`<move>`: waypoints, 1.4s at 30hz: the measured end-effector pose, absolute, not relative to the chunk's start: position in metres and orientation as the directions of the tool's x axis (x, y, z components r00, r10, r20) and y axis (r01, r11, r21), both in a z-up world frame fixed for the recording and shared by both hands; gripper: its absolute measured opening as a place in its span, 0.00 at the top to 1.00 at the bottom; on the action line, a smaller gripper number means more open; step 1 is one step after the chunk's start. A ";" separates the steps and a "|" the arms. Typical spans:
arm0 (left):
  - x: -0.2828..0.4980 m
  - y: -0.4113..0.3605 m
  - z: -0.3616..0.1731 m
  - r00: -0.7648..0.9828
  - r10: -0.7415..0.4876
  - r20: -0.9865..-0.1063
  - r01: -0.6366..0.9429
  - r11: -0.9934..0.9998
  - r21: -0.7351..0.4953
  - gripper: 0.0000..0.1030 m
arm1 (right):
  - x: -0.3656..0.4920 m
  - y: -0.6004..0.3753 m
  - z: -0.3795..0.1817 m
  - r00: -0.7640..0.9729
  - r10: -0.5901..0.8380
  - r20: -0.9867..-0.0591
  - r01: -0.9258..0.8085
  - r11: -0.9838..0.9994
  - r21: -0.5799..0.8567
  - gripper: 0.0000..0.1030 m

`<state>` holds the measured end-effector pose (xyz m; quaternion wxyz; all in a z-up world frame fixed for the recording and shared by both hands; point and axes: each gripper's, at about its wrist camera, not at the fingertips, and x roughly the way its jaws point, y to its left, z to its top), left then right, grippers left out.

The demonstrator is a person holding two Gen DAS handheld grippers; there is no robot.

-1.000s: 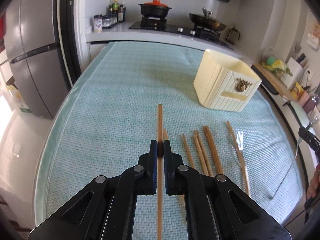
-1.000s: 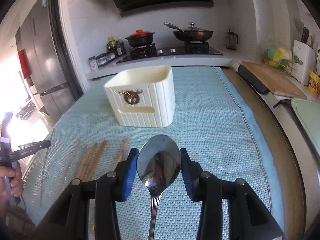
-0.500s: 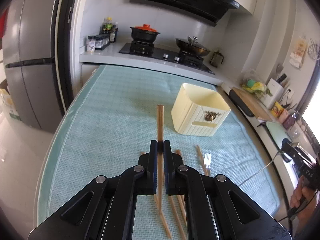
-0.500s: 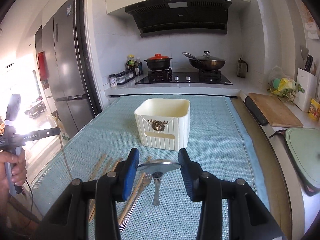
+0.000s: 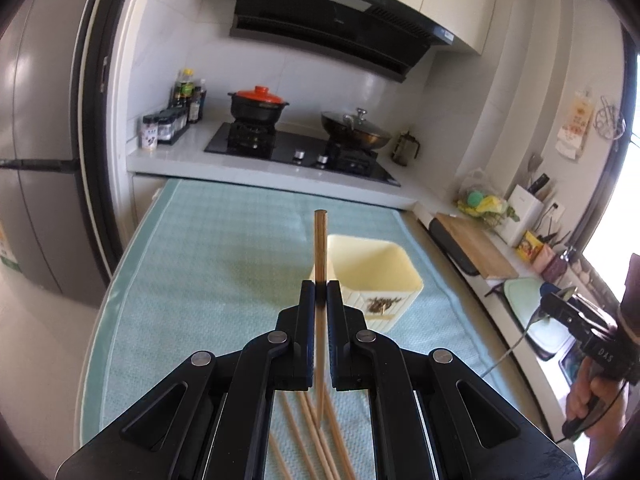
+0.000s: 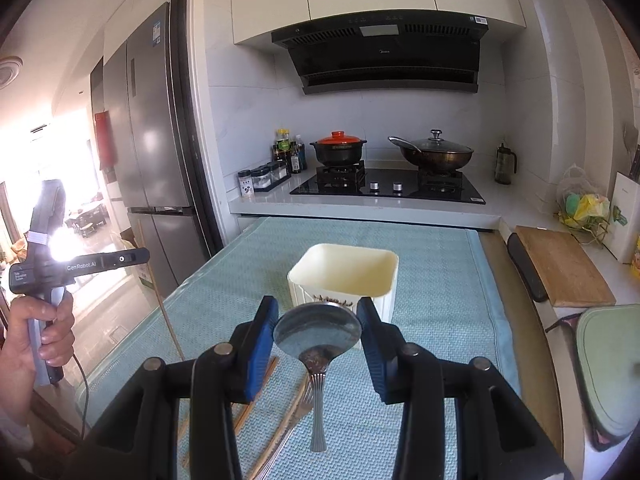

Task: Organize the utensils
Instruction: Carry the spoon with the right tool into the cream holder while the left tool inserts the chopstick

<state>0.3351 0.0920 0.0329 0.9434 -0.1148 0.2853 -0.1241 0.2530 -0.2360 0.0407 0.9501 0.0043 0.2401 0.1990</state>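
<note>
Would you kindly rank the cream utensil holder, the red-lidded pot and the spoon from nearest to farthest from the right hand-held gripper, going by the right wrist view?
1. Spoon: held between the fingers of the right hand-held gripper, bowl up.
2. Cream utensil holder: just beyond it, on the teal mat.
3. Red-lidded pot: far back, on the stove's left burner.

Both wrist views face stove, sharing cream holder.
</note>
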 end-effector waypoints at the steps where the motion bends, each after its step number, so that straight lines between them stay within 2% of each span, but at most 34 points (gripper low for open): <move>1: 0.343 0.090 0.040 0.811 -0.305 -0.500 0.176 0.941 -0.287 0.97 | 0.262 -0.236 0.047 0.808 0.381 -0.450 -0.374 0.921 0.108 0.60; 9: 0.421 0.065 0.087 0.849 -0.320 -0.421 0.186 0.926 -0.329 0.97 | 0.338 -0.226 0.101 0.844 0.375 -0.383 -0.354 0.927 0.126 0.60; 12: 0.444 0.050 0.089 0.871 -0.301 -0.389 0.183 0.933 -0.311 0.97 | 0.366 -0.222 0.109 0.863 0.360 -0.354 -0.340 0.933 0.119 0.60; 15: 0.469 0.034 0.076 0.872 -0.276 -0.405 0.162 0.942 -0.292 0.97 | 0.397 -0.222 0.102 0.866 0.355 -0.353 -0.324 0.935 0.145 0.60; 27: 0.525 0.012 -0.026 0.761 -0.266 -0.591 0.091 0.947 -0.309 0.97 | 0.480 -0.238 0.007 0.779 0.313 -0.543 -0.220 0.948 0.230 0.60; 31: 0.528 0.013 -0.045 0.737 -0.257 -0.625 0.071 0.949 -0.306 0.97 | 0.496 -0.245 -0.020 0.743 0.294 -0.601 -0.173 0.952 0.252 0.60; 38: 0.533 0.008 -0.057 0.718 -0.230 -0.657 0.064 0.961 -0.268 0.95 | 0.510 -0.250 -0.045 0.710 0.275 -0.648 -0.117 0.954 0.275 0.59; 39: 0.532 0.008 -0.057 0.715 -0.226 -0.661 0.060 0.963 -0.264 0.92 | 0.510 -0.249 -0.047 0.707 0.271 -0.653 -0.114 0.955 0.273 0.59; 40: 0.533 0.009 -0.058 0.713 -0.228 -0.663 0.060 0.962 -0.266 0.85 | 0.510 -0.250 -0.048 0.707 0.265 -0.655 -0.109 0.957 0.269 0.59; 41: 0.531 0.010 -0.058 0.712 -0.224 -0.665 0.056 0.963 -0.265 0.72 | 0.510 -0.250 -0.049 0.704 0.258 -0.661 -0.103 0.959 0.265 0.57; 42: 0.527 0.013 -0.057 0.715 -0.214 -0.665 0.047 0.964 -0.261 0.64 | 0.510 -0.252 -0.050 0.703 0.253 -0.665 -0.093 0.959 0.266 0.54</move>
